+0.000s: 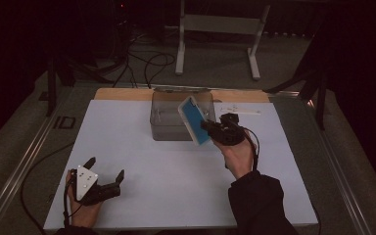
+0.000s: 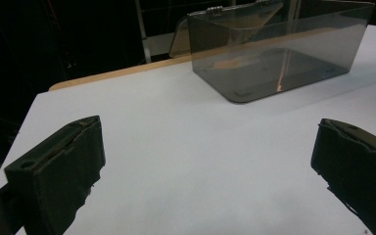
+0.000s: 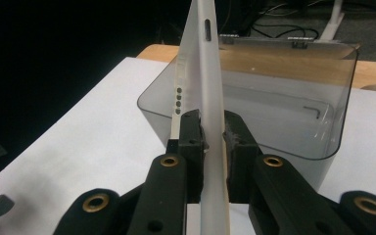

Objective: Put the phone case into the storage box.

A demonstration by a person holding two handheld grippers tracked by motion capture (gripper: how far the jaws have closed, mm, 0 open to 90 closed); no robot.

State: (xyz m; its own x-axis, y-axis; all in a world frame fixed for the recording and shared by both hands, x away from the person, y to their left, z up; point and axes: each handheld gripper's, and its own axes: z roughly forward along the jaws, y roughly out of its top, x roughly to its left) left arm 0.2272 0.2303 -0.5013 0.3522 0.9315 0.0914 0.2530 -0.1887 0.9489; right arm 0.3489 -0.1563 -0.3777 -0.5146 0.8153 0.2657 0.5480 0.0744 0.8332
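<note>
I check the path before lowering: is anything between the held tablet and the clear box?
Nothing visible. The right gripper holds the tablet on edge over the open clear box, which looks empty inside.

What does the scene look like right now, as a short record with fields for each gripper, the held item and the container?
left gripper: open, resting low on the white tabletop, holding nothing
right gripper: shut on the tablet case
tablet case: white with blue face, held on edge, tilted, by the box's right front
clear plastic box: open-topped, at table's far middle
</note>
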